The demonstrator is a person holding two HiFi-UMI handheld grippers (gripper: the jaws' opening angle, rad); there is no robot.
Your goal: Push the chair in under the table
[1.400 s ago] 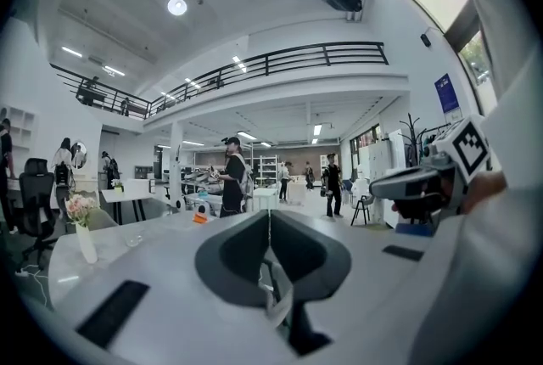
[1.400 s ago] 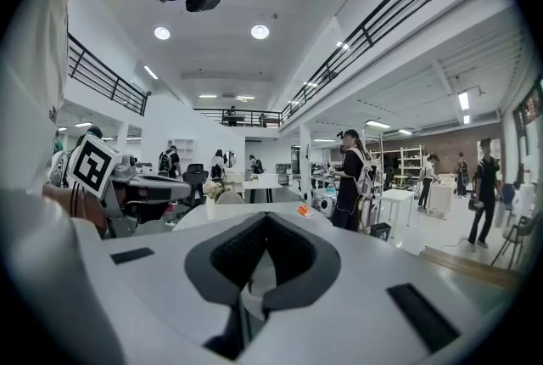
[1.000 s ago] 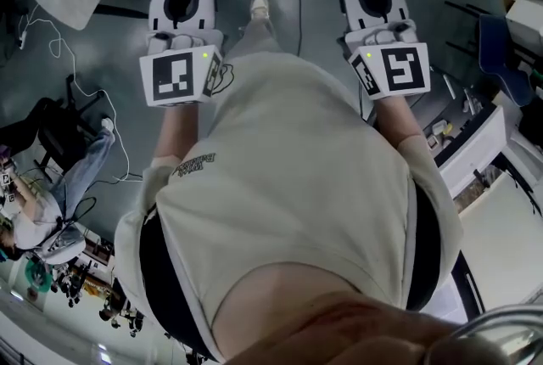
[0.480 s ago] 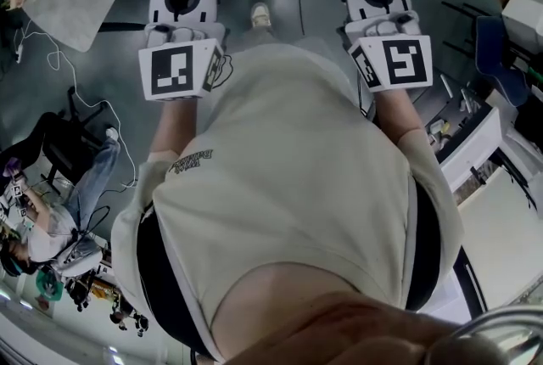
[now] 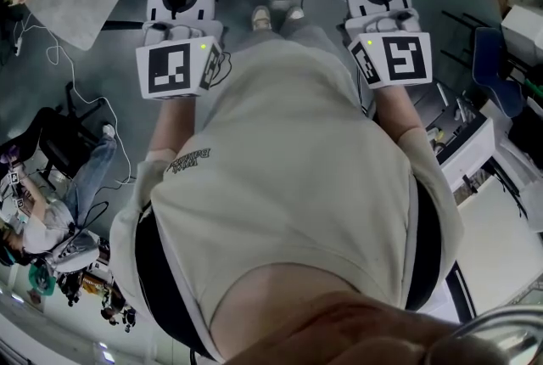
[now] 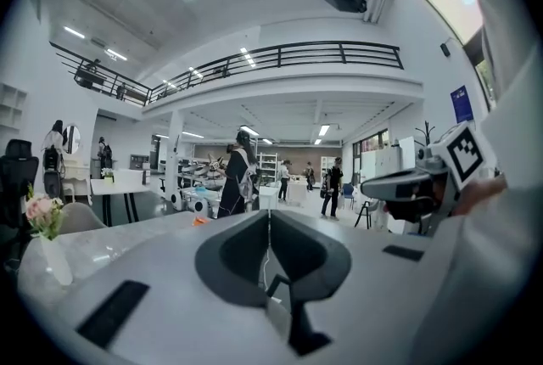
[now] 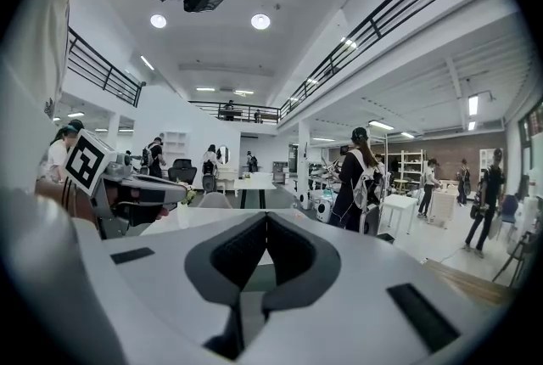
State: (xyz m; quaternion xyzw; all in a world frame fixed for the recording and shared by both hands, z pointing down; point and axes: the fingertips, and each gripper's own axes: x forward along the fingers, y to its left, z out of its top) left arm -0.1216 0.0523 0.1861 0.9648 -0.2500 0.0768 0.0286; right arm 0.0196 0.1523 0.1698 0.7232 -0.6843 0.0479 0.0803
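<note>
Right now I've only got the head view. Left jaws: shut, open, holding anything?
Observer: The left gripper view shows the left gripper with its jaws together and nothing between them.
Operator: Right one?
Observer: Same in its own view: the right gripper is shut and empty.
Operator: Anyone ahead, past the table?
Observer: Yes, a person with a backpack stands on the hall floor beyond the table.
</note>
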